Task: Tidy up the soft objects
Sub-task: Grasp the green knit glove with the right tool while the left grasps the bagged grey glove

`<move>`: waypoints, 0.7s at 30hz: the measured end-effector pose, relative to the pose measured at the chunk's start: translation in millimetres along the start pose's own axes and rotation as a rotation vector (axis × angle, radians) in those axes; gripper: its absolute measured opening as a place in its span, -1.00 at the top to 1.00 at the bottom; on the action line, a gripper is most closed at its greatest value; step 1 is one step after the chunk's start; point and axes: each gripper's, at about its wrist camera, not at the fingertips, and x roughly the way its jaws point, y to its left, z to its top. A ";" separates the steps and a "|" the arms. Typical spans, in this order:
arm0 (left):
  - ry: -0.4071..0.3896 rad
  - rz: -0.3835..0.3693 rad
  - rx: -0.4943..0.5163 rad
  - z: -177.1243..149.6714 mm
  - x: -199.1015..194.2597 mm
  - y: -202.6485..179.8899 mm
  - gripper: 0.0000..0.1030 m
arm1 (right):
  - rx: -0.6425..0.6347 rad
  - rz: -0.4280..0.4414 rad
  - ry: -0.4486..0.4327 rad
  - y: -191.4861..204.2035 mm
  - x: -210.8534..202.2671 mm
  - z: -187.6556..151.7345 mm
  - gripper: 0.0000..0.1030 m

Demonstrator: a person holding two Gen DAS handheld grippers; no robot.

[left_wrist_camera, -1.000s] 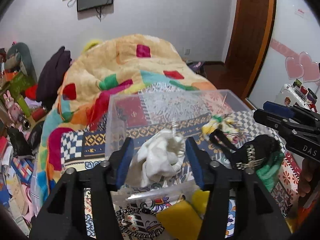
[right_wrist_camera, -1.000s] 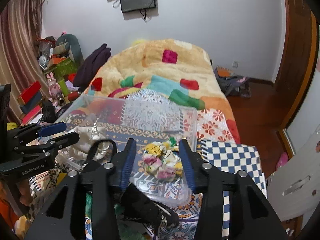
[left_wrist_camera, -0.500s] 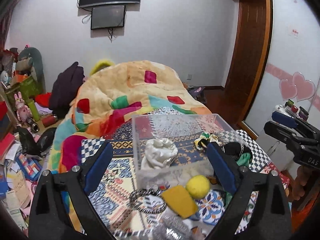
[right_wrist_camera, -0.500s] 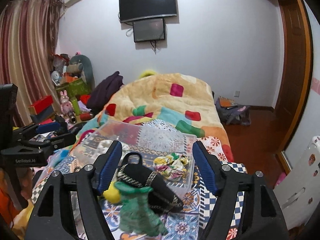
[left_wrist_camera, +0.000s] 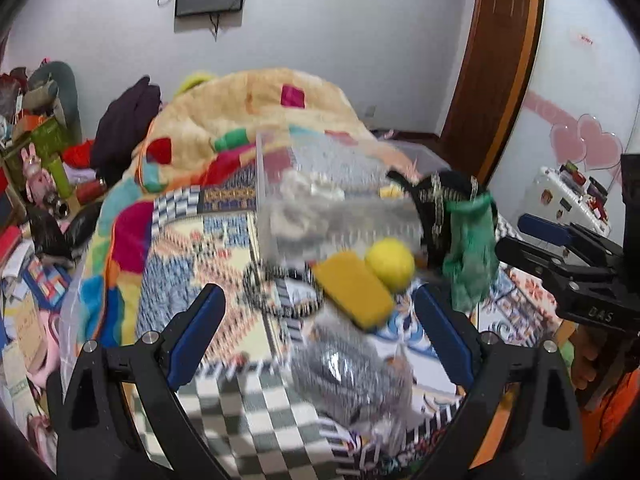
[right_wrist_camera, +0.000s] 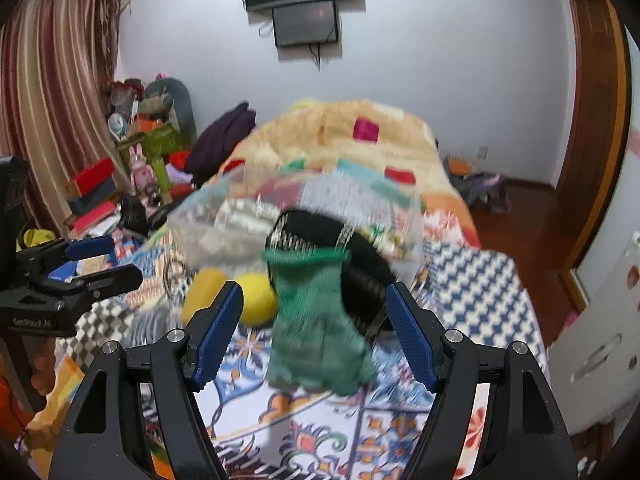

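Observation:
A clear plastic bin (left_wrist_camera: 340,184) sits on the patterned bedspread and holds a white cloth (left_wrist_camera: 304,196); it also shows in the right wrist view (right_wrist_camera: 304,208). In front of it lie a yellow sponge (left_wrist_camera: 354,288), a yellow ball (left_wrist_camera: 390,265), a black-and-white band (left_wrist_camera: 282,294), a grey mesh item (left_wrist_camera: 348,368), a green glove (right_wrist_camera: 316,320) and a black item (right_wrist_camera: 360,264). My left gripper (left_wrist_camera: 320,340) is open above the sponge and mesh item. My right gripper (right_wrist_camera: 314,336) is open around the green glove, not gripping it.
A quilt-covered bed (right_wrist_camera: 352,136) lies behind the bin. Clutter and toys (right_wrist_camera: 140,152) crowd the left side by the curtain. A wooden door (right_wrist_camera: 592,100) and floor are at right. A white cabinet (right_wrist_camera: 600,340) stands at the right edge.
Both grippers opened wide and drew back from the bin, leaving the white cloth and the colourful scrunchie inside. The views now sit lower over the loose items in front of the bin.

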 end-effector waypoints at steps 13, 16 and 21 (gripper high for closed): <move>0.111 -0.049 -0.042 -37.3 29.1 -4.7 -0.87 | 0.001 -0.038 0.118 5.6 30.5 -25.2 -0.32; 0.105 -0.056 -0.045 -39.3 30.0 -4.6 -0.87 | -0.014 -0.064 0.124 7.3 31.3 -27.8 0.05; 0.081 -0.062 -0.037 -42.6 25.4 -6.0 -0.45 | -0.007 -0.060 0.120 4.6 27.8 -31.9 0.40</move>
